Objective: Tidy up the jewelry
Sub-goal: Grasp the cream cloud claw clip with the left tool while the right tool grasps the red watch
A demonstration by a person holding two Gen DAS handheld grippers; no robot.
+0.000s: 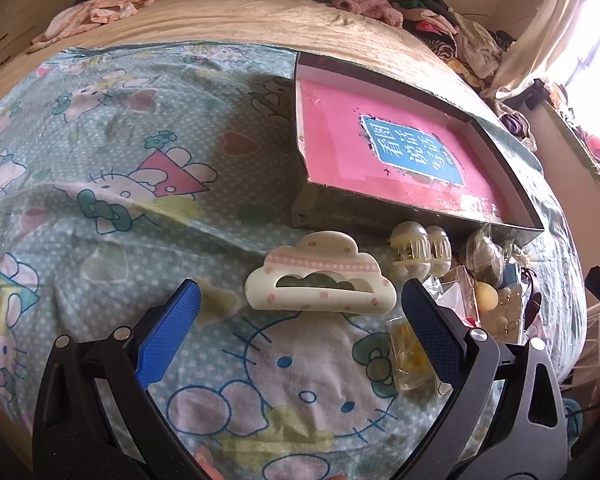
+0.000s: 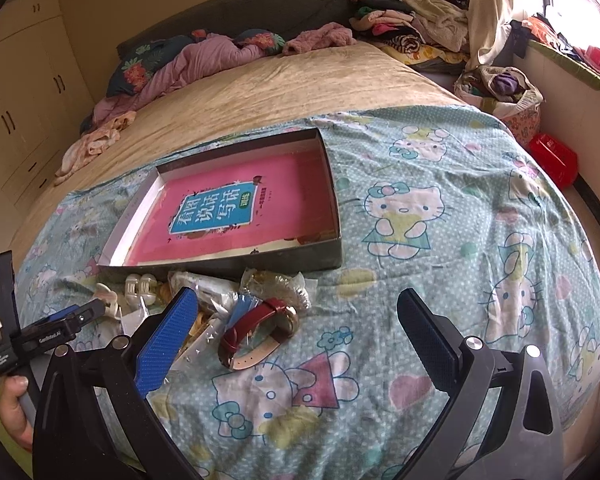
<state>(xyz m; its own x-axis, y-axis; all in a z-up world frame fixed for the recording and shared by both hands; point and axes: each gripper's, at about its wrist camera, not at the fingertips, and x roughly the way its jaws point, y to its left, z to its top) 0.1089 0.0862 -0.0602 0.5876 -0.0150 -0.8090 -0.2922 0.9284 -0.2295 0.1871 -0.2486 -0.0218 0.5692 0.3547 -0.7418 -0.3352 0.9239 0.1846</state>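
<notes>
A shallow dark box [image 1: 416, 212] [image 2: 228, 262] with a pink book inside lies on the Hello Kitty sheet. In front of it lies a pile of accessories. A cream cloud-shaped hair claw [image 1: 320, 282] sits just ahead of my open, empty left gripper [image 1: 300, 300]. To its right are small cream claw clips [image 1: 420, 252] [image 2: 140, 288] and plastic-bagged jewelry [image 1: 484, 260] [image 2: 276, 284]. A red-strap watch [image 2: 260, 332] lies just ahead of my open, empty right gripper [image 2: 298, 308]. The left gripper's body shows at the left in the right wrist view [image 2: 40, 336].
The Hello Kitty sheet [image 2: 440, 240] covers the near end of a beige bed [image 2: 260, 92]. Piled clothes [image 2: 400, 24] lie at the head. A red container [image 2: 554, 160] and a basket of clothes [image 2: 508, 92] stand beside the bed at right.
</notes>
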